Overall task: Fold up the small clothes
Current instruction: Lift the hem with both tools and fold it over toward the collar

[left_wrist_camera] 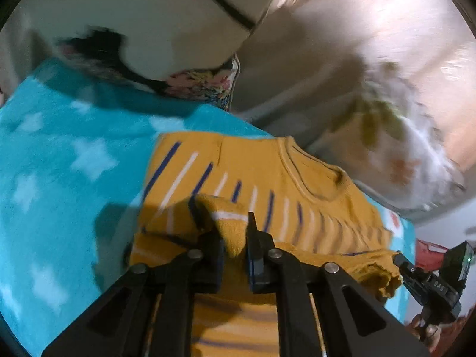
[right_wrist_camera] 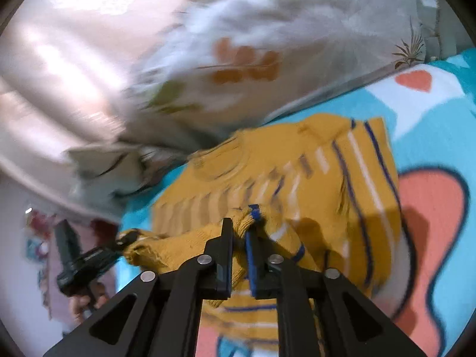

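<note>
Folding step: bottom hem of mustard striped sweater [left_wrist_camera: 276,178] being carried toward its neckline, over teal blanket [left_wrist_camera: 59,148]
Left gripper [left_wrist_camera: 229,223]: pinching hem
Right gripper [right_wrist_camera: 241,223]: pinching hem
Next: lay hem level, release evenly

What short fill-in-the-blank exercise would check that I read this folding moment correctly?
1. Both grippers are shut on the mustard ____ with blue and white stripes.
2. It lies on a turquoise blanket printed with white ____.
3. The left gripper pinches ____-coloured fabric between its jaws.
4. In the right wrist view, the right gripper grips fabric beside a ____ stripe.

Missing words: sweater; stars; mustard; blue
</note>
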### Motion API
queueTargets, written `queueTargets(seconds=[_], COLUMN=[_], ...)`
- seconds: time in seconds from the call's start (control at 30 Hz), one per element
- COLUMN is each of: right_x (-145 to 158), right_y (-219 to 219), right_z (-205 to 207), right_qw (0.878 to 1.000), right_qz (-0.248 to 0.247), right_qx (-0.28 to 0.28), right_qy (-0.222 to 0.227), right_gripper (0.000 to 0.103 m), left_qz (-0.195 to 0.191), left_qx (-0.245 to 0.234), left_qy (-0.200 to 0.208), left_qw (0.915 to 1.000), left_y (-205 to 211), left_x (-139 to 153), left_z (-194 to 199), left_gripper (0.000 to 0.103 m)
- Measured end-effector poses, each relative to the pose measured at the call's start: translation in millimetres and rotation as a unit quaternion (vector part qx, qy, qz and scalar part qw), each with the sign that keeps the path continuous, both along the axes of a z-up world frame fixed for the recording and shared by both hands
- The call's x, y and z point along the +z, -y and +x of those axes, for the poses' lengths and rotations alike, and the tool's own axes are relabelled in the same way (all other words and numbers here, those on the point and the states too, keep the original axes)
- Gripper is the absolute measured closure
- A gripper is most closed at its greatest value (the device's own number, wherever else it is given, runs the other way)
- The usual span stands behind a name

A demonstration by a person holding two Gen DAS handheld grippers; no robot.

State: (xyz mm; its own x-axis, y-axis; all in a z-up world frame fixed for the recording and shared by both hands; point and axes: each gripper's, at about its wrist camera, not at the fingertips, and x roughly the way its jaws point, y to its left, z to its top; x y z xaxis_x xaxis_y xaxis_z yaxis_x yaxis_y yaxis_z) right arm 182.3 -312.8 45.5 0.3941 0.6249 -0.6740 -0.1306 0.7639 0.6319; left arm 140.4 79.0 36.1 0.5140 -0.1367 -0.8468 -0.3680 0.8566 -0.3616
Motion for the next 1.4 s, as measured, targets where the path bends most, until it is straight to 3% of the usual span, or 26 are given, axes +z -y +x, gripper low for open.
queueTargets(seconds=[0.07, 0.1, 0.13, 0.17, 0.2, 0.23, 0.27, 0.4, 0.53, 0.63, 0.7, 0.77, 0.9, 0.97, 1.03, 1.1, 1.17, 1.23, 1.4], right_x=[-13.1, -16.4, -15.6, -12.6, -6.7, -0.8, 6.9, 27.5, 31.4, 14.0, -1.9, -13.9, -38.2, -48.1, -48.6, -44.1, -36.6, -26.5, -0.3], right_y=[-3.5, -3.8, -3.1, -0.9, 1.4, 3.0, 6.7, 2.0, -31.5, -60.8, -69.7, -75.3, -66.4, -55.3, -47.1, -39.3, -30.4, -14.9, 29.9], right_z=[22.3, 30.3, 34.8, 37.2, 38.0, 37.2, 36.5, 28.8, 8.9, 5.0, 14.5, 30.5, 67.9, 81.7, 92.1, 98.0, 100.7, 98.0, 63.9], right_qw=[1.0, 0.999, 0.999, 0.999, 0.999, 0.999, 0.998, 0.997, 0.995, 0.991, 0.989, 0.985, 0.976, 0.981, 0.987, 0.99, 0.988, 0.991, 0.996], right_qz=[-0.018, -0.018, -0.013, -0.008, -0.006, -0.01, -0.015, -0.041, -0.063, -0.073, -0.102, -0.141, -0.21, -0.194, -0.163, -0.142, -0.147, -0.117, -0.063], right_qx=[-0.014, -0.021, -0.028, -0.033, -0.039, -0.047, -0.054, -0.046, 0.034, 0.093, 0.093, 0.079, 0.035, 0.015, -0.003, -0.02, -0.043, -0.058, -0.069], right_qy=[-0.018, -0.025, -0.026, -0.021, -0.01, 0.002, 0.015, 0.045, 0.07, 0.061, 0.054, 0.055, 0.037, 0.017, 0.003, -0.006, -0.005, -0.005, 0.01], right_gripper=[0.083, 0.08, 0.068, 0.054, 0.046, 0.036, 0.035, 0.035, 0.045, 0.049, 0.05, 0.053, 0.061, 0.073, 0.073, 0.071, 0.061, 0.06, 0.044], left_qz=[-0.018, -0.03, -0.033, -0.033, -0.029, -0.022, -0.014, -0.013, 0.02, 0.038, 0.051, 0.046, 0.037, 0.031, 0.021, -0.002, -0.017, -0.02, -0.024], left_qx=[0.0, -0.005, -0.01, -0.014, -0.013, -0.008, 0.0, -0.004, -0.043, -0.096, -0.096, -0.068, -0.034, -0.035, -0.037, -0.031, -0.018, -0.006, 0.013], left_qy=[-0.009, -0.003, 0.002, 0.011, 0.018, 0.025, 0.031, 0.041, 0.054, 0.037, 0.015, -0.015, -0.026, -0.024, -0.024, -0.021, -0.016, -0.01, 0.001], left_qw=[0.9998, 0.9995, 0.9994, 0.9993, 0.9993, 0.9994, 0.9994, 0.999, 0.9974, 0.994, 0.9939, 0.9965, 0.9984, 0.9986, 0.9988, 0.9993, 0.9996, 0.9997, 0.9996], left_y=[-5.8, -7.9, -9.3, -10.9, -13.2, -15.1, -18.9, -23.9, -10.6, 9.1, 13.1, 3.6, -10.9, -12.8, -17.1, -26.0, -37.4, -48.8, -64.3], left_x=[-8.6, -8.8, -7.4, -5.2, -2.2, 0.3, 3.7, 17.2, 26.0, 12.5, -5.4, -27.2, -41.8, -41.0, -39.3, -35.0, -27.4, -16.1, 0.6], left_z=[17.2, 22.3, 22.9, 22.7, 20.9, 18.5, 15.1, -0.6, -23.5, -17.8, -4.2, 11.9, 23.9, 25.4, 24.5, 20.3, 12.1, 0.1, -40.4], left_gripper=[0.089, 0.083, 0.078, 0.065, 0.05, 0.045, 0.04, 0.04, 0.04, 0.04, 0.04, 0.04, 0.04, 0.04, 0.04, 0.04, 0.04, 0.04, 0.036])
